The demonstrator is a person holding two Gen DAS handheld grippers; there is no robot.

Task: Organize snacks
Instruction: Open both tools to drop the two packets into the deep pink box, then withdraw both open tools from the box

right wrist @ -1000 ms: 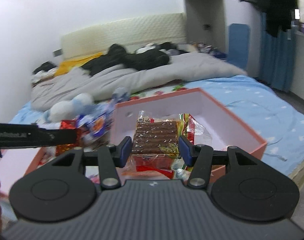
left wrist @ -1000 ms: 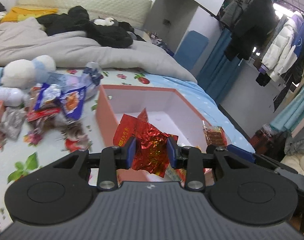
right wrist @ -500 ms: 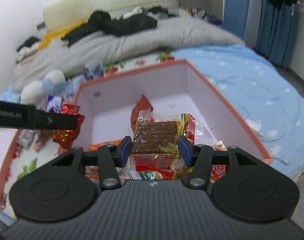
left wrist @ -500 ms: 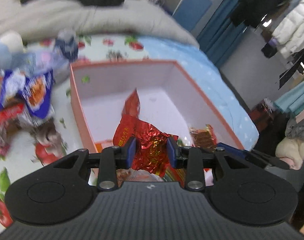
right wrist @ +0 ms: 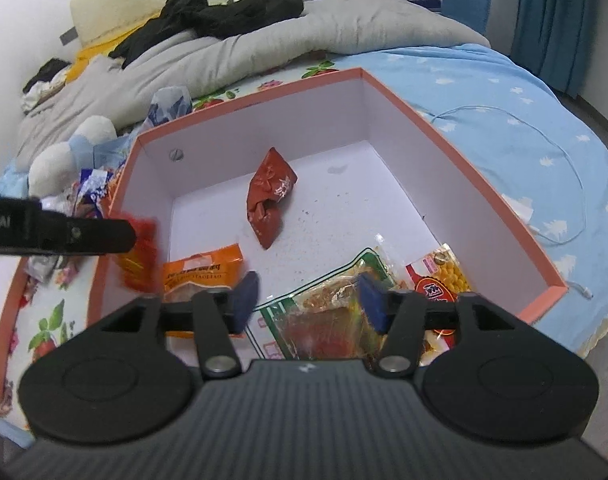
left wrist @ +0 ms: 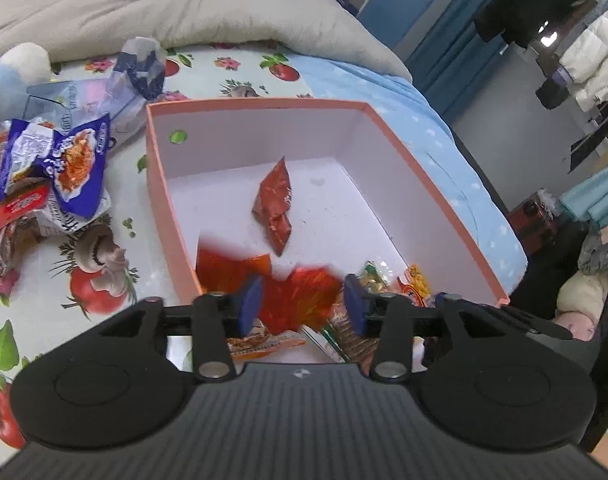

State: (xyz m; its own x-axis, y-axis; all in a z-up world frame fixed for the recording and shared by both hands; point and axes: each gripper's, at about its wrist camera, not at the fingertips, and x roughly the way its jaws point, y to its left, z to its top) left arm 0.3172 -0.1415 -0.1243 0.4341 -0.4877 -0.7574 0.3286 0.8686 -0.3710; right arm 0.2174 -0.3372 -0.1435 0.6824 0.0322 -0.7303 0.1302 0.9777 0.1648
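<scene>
A pink-rimmed white box [left wrist: 399,148] [right wrist: 435,120] lies on the bed with several snack packets in it. My left gripper [left wrist: 302,306] hovers over its near end and its jaws are opening. A blurred red foil packet [left wrist: 300,300] [right wrist: 140,256] sits loose between the pads. My right gripper [right wrist: 308,304] is over the same end, jaws also opening. The clear packet of brown bars [right wrist: 327,316] lies blurred just below it, free of the pads. A dark red packet [left wrist: 276,204] [right wrist: 268,200] rests mid-box.
An orange packet [right wrist: 200,272] and a corn packet [right wrist: 443,280] lie at the box's near end. Loose snacks, among them a blue packet [left wrist: 64,164], are piled left of the box beside a plush toy [right wrist: 72,148]. A grey duvet [left wrist: 184,12] lies behind.
Both grippers came forward and down over the box. Each held its packet firmly before; now both sets of jaws stand wider and the packets are loose and blurred.
</scene>
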